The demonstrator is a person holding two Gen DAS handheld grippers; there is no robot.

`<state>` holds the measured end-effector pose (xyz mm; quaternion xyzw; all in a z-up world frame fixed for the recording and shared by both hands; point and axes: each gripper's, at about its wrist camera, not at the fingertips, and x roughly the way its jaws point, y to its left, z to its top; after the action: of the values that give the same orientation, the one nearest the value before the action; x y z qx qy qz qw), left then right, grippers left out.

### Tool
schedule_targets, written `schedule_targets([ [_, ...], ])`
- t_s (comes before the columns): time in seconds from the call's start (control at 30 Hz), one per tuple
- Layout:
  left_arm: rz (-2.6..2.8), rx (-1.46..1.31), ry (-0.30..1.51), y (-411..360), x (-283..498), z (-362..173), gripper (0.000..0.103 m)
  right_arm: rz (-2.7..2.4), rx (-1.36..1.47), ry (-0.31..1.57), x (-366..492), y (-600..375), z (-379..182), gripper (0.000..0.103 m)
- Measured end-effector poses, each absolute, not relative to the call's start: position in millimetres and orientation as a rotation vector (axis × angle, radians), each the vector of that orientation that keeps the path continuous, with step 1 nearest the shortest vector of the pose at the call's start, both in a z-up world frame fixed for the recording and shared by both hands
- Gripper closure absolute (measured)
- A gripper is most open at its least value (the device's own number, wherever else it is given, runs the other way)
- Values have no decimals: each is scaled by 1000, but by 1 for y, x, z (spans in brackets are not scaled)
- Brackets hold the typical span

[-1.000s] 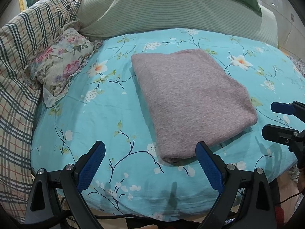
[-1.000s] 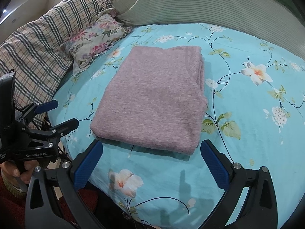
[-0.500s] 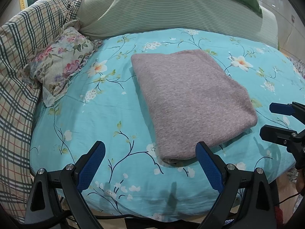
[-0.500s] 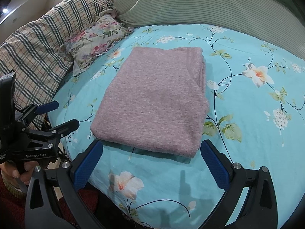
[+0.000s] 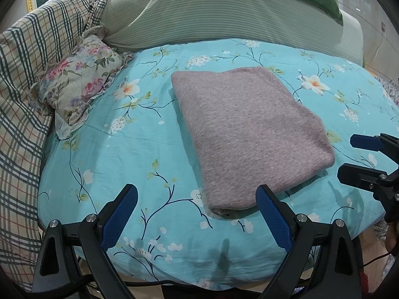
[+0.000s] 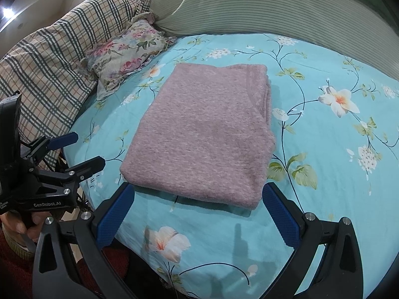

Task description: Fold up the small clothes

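A mauve knitted garment lies folded into a neat rectangle on the turquoise floral bedsheet; it also shows in the right wrist view. My left gripper is open and empty, just in front of the garment's near left corner. My right gripper is open and empty, at the garment's near edge with a finger at each corner. In the left wrist view the right gripper shows at the right edge; in the right wrist view the left gripper shows at the left.
A small floral cushion lies left of the garment. A plaid quilt is piled along the left. A large green striped pillow runs across the back. The bed's front edge drops off just beyond my fingers.
Both grippers have drifted very slightly; the garment sits marginally nearer in the right wrist view. The garment and both open grippers are otherwise as before.
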<state>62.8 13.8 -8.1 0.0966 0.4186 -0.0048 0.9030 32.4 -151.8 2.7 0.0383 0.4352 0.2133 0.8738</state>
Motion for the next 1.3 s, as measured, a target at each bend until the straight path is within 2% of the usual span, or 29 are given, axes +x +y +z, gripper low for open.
schedule_targets([
  [1.3,-11,191,850,11,71,0,7,454,75,890,36,-133,18,1],
])
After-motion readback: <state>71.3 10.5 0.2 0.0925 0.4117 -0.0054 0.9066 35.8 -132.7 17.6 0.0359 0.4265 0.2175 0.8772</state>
